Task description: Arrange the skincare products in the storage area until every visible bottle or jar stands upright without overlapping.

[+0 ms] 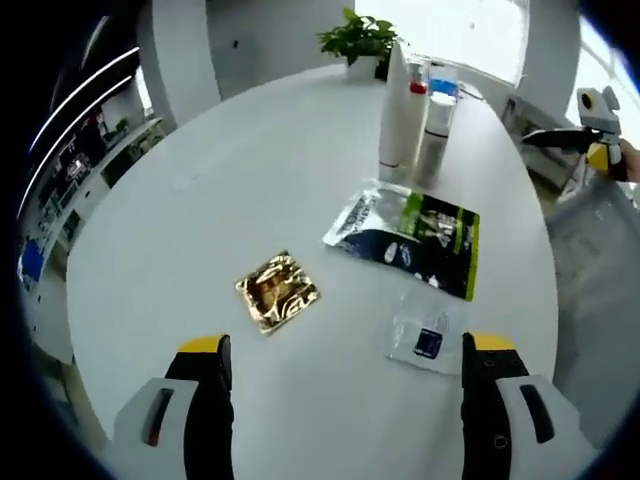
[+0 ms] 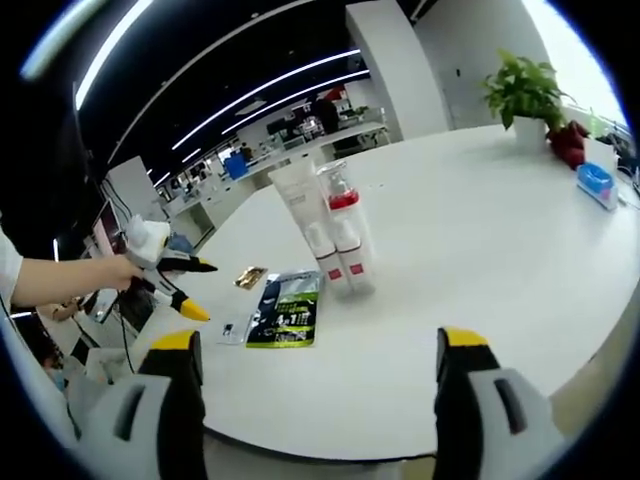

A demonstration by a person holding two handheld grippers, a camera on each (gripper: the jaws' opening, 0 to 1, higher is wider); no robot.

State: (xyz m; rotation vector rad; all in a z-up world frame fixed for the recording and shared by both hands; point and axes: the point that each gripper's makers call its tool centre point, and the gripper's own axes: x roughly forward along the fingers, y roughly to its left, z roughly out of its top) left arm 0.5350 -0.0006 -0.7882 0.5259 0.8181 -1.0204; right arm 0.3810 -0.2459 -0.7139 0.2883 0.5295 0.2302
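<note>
Open-plan office; round white worktop carrying upright bottles at one o'clock, beyond flat sachets. Left tool and right tool are hovering wide open, empty; left appears nearer.

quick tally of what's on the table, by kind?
Upright bottles or tubes, clustered: 3, judging by the right gripper view
Flat packets: 3 — gold packet, dark green packet, small clear sachet
Potted plants: 1
Blue box: 1
Total: 8
</note>
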